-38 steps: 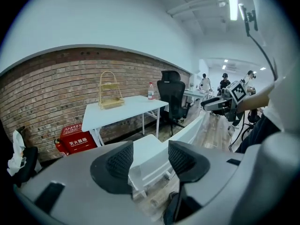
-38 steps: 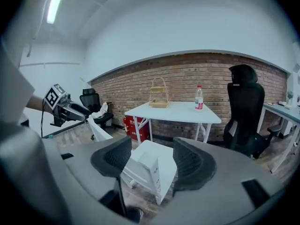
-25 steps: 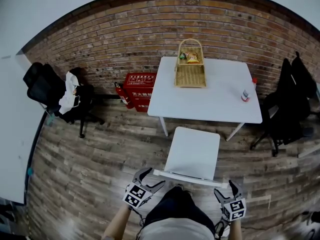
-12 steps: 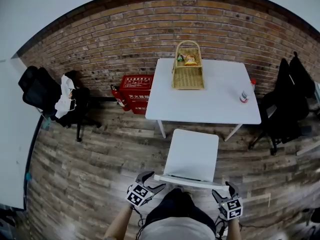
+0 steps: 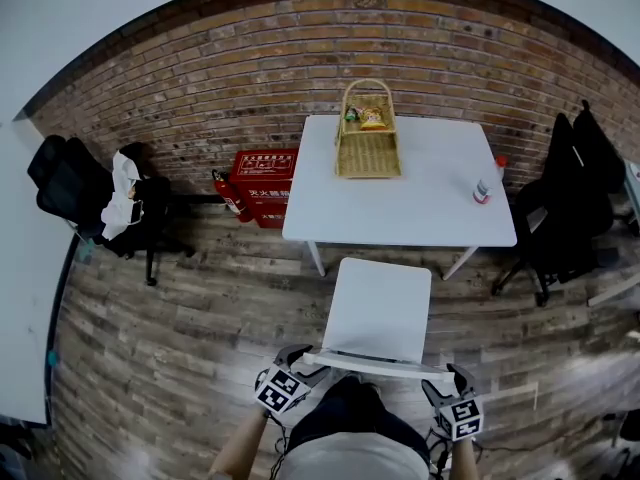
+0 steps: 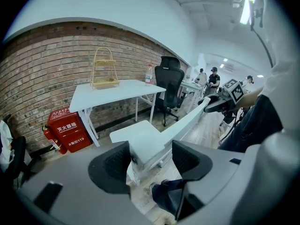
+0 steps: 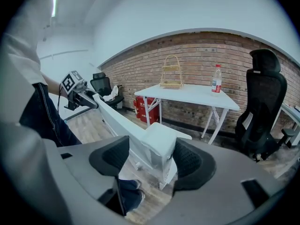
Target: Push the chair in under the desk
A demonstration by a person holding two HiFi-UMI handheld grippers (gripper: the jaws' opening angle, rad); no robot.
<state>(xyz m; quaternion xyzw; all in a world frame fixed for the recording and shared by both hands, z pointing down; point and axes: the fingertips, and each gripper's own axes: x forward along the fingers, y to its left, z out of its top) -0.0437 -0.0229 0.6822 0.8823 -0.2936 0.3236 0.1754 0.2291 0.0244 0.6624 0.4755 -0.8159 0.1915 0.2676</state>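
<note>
Just before the desk (image 5: pixel 420 208), the chair (image 5: pixel 378 310) stands seat wholly out, push apparently not begun, left gripper (image 5: pixel 303 358) and right gripper (image 5: pixel 445 381) straddling its back rail's ends, jaws just closing but not yet clamped.

I am in an office, by the look of it: black swivel chairs (image 5: pixel 70 183) stand at either side of a white tabletop (image 5: pixel 420 208) set against a brick wall (image 5: pixel 200 78), on a wood-plank floor (image 5: pixel 200 308). A red fire-equipment box (image 5: pixel 262 173) and an extinguisher (image 5: pixel 225 193) sit by the wall. Farther down the room, people (image 6: pixel 213 78) seem to sit at more desks under ceiling strip lights (image 6: pixel 247 3).
</note>
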